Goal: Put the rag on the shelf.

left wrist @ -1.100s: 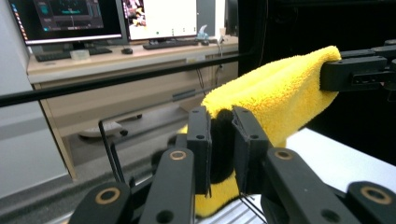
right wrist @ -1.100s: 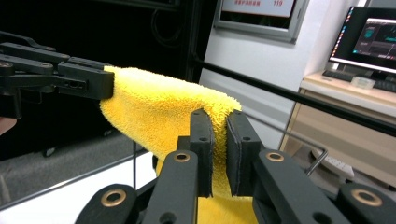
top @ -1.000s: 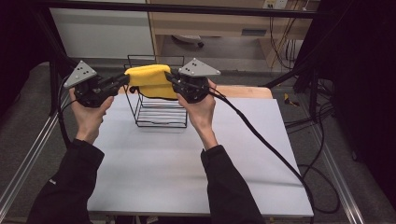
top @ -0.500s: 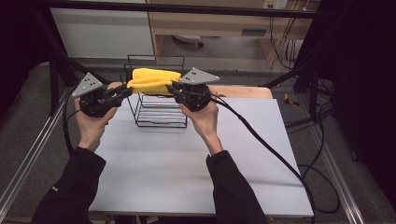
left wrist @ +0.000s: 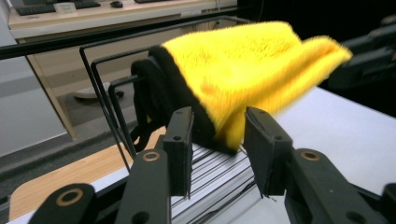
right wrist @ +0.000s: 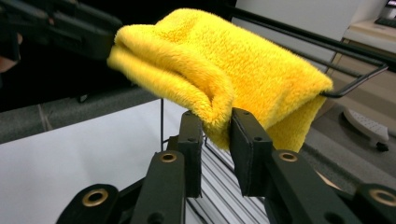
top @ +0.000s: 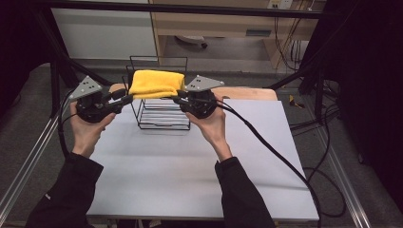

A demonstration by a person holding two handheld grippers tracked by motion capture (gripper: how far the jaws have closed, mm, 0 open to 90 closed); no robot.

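Since a second ago the folded yellow cloth (top: 157,83) has come down onto the top of the wire rack (top: 160,114), and both the left gripper (top: 127,99) and right gripper (top: 177,99), jaws just opening, appear to be letting go of its ends.

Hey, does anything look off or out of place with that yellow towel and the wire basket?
Nothing looks damaged or spilled. The folded yellow towel lies across the top rim of the black wire basket, not inside it, one end overhanging toward the right gripper.
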